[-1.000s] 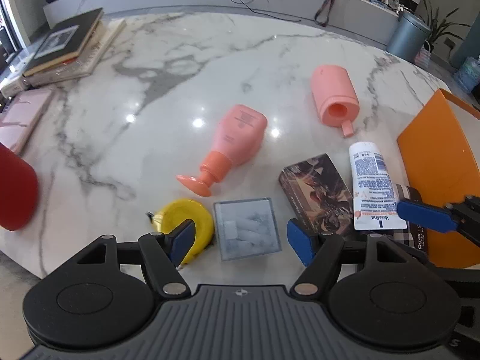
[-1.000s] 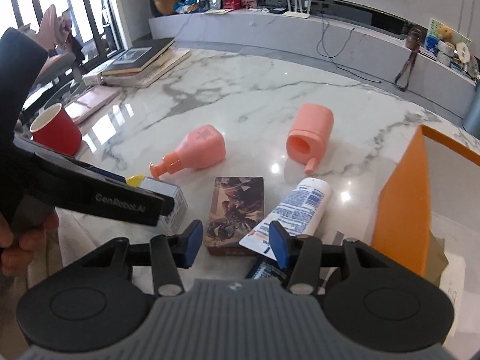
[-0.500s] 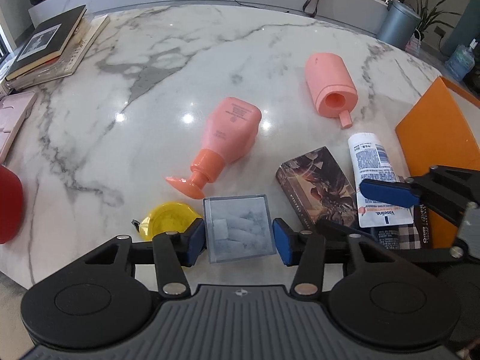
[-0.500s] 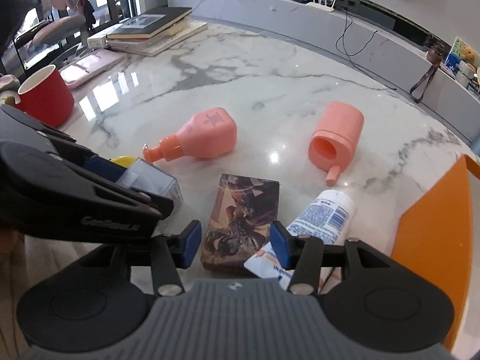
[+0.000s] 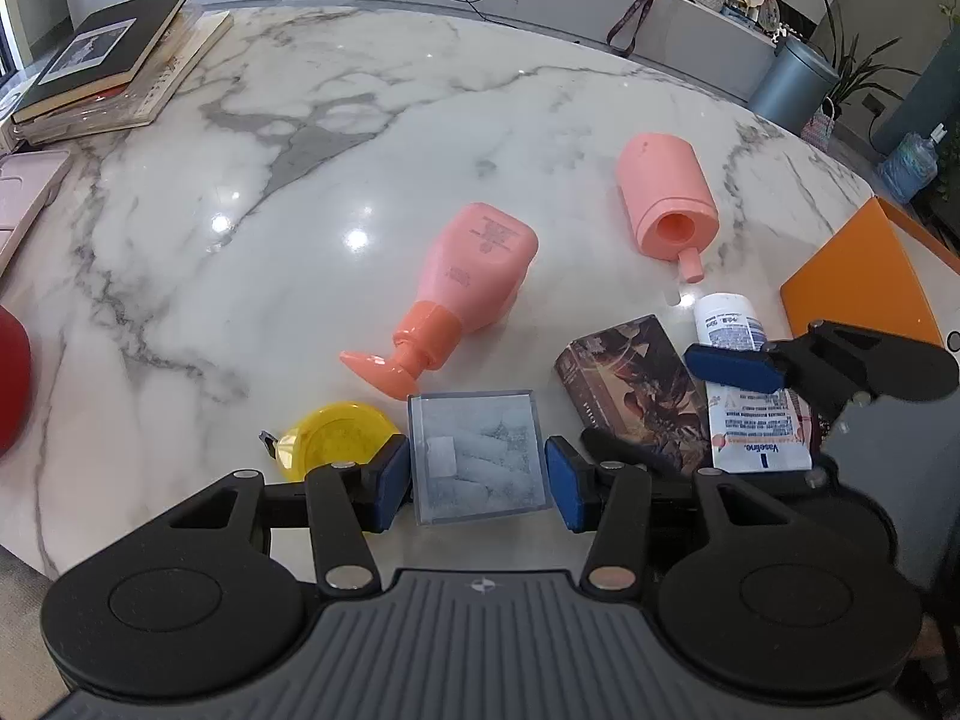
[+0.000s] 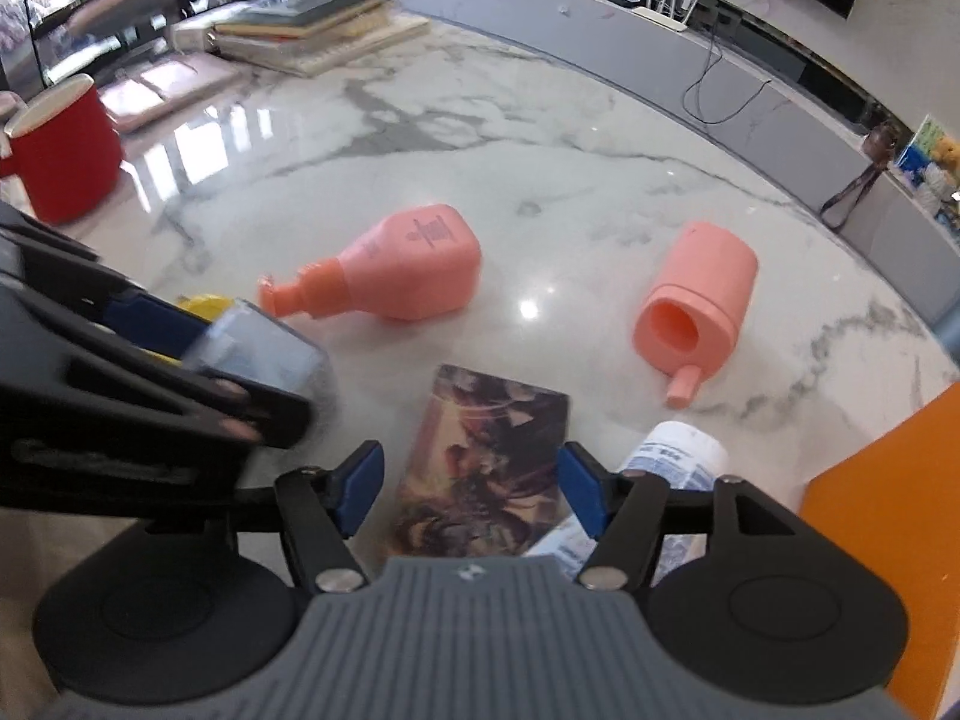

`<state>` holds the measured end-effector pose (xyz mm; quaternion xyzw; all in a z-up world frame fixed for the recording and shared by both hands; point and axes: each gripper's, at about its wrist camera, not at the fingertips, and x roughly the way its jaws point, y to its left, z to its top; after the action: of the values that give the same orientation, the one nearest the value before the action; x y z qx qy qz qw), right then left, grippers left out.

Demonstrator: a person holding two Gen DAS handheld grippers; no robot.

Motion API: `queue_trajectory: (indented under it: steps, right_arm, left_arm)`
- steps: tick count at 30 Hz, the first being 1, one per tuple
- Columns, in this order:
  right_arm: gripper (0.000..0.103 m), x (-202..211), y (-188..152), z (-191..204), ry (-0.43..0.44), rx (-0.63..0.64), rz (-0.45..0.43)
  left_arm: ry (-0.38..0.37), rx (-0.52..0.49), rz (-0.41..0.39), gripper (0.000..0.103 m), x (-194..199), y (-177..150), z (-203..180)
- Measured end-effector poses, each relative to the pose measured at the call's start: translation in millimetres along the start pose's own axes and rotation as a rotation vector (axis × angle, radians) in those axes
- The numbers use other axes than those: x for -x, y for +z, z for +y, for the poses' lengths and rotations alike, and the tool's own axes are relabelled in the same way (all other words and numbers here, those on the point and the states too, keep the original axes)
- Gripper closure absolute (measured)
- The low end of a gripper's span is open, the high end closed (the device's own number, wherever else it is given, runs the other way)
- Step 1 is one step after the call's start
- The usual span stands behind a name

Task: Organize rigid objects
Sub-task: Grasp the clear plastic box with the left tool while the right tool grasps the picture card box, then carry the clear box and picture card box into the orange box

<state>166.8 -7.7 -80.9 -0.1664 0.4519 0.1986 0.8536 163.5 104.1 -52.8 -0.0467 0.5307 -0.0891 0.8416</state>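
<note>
Lying near the desk's near edge, the clear plastic box (image 5: 477, 456) is clamped across its two side walls by the left hand-held gripper (image 5: 477, 483). It is judged light, stiff and slick, so flat opposite walls suit the pads. Beside it, the printed card box (image 6: 486, 462) sits between the jaws of the right hand-held gripper (image 6: 471, 495), which have just been opening and are not touching it. An orange bin (image 5: 864, 282) stands at the right edge.

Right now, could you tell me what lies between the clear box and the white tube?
The dark printed box lies between them: in the left wrist view the clear box is to its left and the white tube to its right.
</note>
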Motion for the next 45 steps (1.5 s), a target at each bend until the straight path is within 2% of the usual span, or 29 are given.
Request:
queue_trajectory:
  steps: [3,5,6,10,20,23,27,36,45]
  right_arm:
    - [0.035,-6.7,-0.9,-9.9,0.011,-0.050,0.024]
    - [0.037,-9.4,-1.9,-11.6,0.024,-0.066,0.042]
    - [0.042,-10.5,-2.8,-10.8,0.034,-0.070,0.055]
    - [0.043,-8.3,-6.9,-4.2,0.067,-0.077,0.058]
    - [0.043,-7.7,-12.7,-3.4,0.084,-0.099,0.058]
    - [0.044,-6.3,-14.7,-3.5,0.082,-0.110,0.050]
    - [0.045,-5.0,-14.4,-1.0,0.083,-0.101,0.044]
    - [0.045,24.8,-10.3,-0.8,0.068,-0.079,-0.050]
    - [0.045,71.8,-7.5,-11.9,0.045,-0.114,-0.158]
  left_arm:
    - [-0.001,-0.001,-0.005,0.047,0.8,-1.9,0.7]
    - [-0.003,0.002,-0.005,0.047,0.4,-1.9,1.2]
    - [-0.004,0.002,-0.004,0.047,0.1,-1.8,1.5]
    - [-0.005,0.005,0.011,0.044,-2.5,-1.2,1.2]
    - [0.065,-0.091,0.014,0.040,-7.6,-3.3,-15.0]
    - [0.071,-0.104,0.006,0.047,-7.7,-4.2,-16.9]
    - [0.072,-0.102,-0.002,0.048,-6.6,-6.0,-17.5]
    - [0.031,-0.023,-0.058,0.048,13.3,-7.4,-11.6]
    - [0.033,-0.021,-0.148,0.048,52.0,-0.5,-24.1]
